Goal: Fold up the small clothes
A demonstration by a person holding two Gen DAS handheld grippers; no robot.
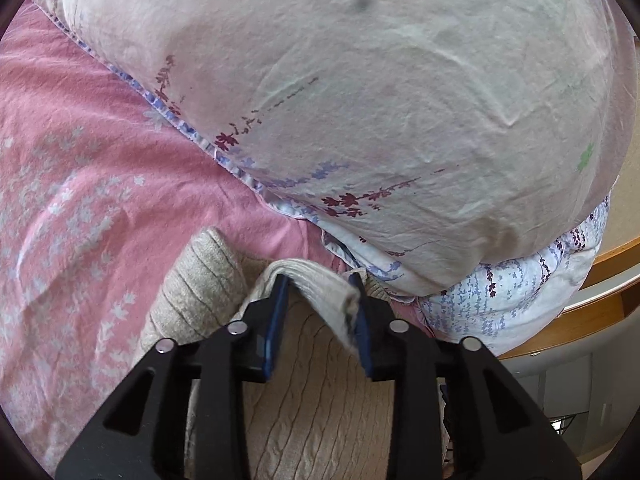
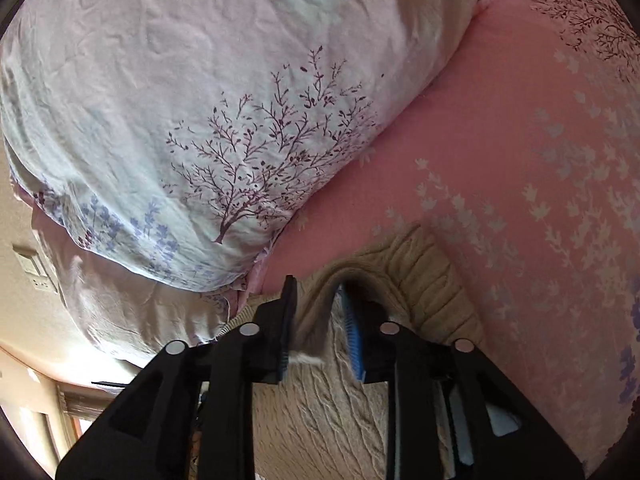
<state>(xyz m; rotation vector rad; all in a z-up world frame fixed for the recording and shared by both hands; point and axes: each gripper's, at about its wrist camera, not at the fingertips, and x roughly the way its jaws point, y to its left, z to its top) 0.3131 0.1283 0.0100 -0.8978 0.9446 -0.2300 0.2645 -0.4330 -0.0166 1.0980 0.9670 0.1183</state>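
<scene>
- Beige knitted garment lay on a pink bedsheet printed with pale leaves, directly below both hand-held grippers.
- Left gripper had its blue-padded jaws partly apart, with a folded ribbed edge of the knit lying across the gap between them; the cloth touched both pads, yet the gap was plain, so the jaws looked parted rather than clamped.
- Right gripper likewise stood partly apart, a raised hump of the same knit sitting between its blue pads; whether the pads pressed on it I could not tell for certain, but they looked loose.
- No container was part of the scene; the garment rested on the bed alone.
- Left wrist view alone showed a ribbed cuff or sleeve of the garment spread to the left of the jaws, and a curved wooden edge at the far right.
- Right wrist view alone showed a purple tree print on the pillow, a wall switch plate at the left margin, and a ribbed hem bunched to the right of the jaws.
- Large white floral pillow filled the upper half of both views, just beyond the garment, resting on the pink sheet.
- Black gripper frames hid the near part of the garment in each view.
</scene>
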